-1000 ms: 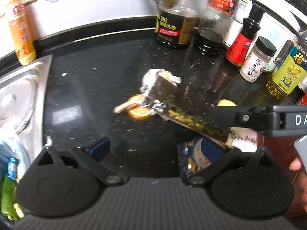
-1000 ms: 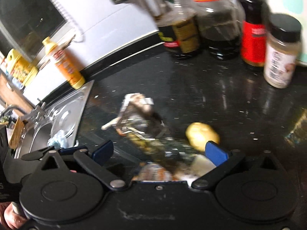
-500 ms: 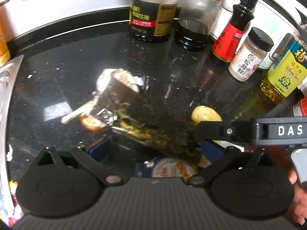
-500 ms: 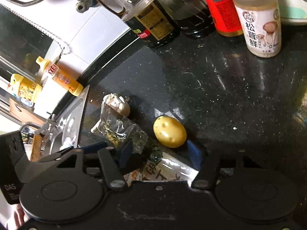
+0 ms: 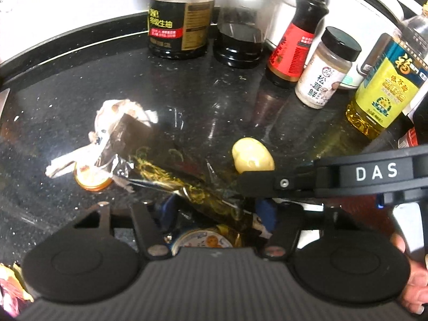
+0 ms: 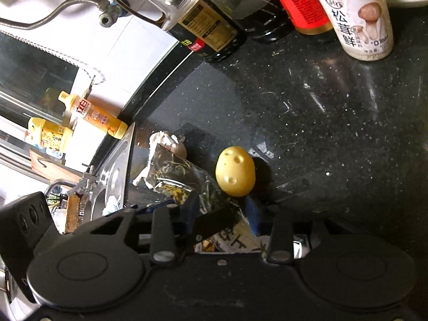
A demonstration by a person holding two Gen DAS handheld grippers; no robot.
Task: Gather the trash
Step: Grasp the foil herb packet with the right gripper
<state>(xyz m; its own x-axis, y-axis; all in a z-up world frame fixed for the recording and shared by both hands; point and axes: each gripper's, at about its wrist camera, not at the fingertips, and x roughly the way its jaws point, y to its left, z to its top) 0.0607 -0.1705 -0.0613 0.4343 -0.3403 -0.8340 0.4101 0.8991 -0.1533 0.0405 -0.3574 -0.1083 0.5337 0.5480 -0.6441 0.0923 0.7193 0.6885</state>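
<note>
A potato [image 5: 252, 156] lies just beside the dark wrapper [image 5: 171, 171], bottles [image 5: 290, 45] behind.

Black speckled counter [image 5: 67, 85], glossy and crumb-flecked. On it: a clear wrapper [image 5: 165, 165] beside a yellow potato [image 5: 252, 156], an orange slice [image 5: 92, 180], crumpled paper [image 5: 117, 112], and sauce bottles [image 5: 178, 24] plus a spice jar [image 6: 358, 16] along the back.

Yellow potato [image 6: 235, 174], speckled black counter [image 6: 334, 123]
</note>
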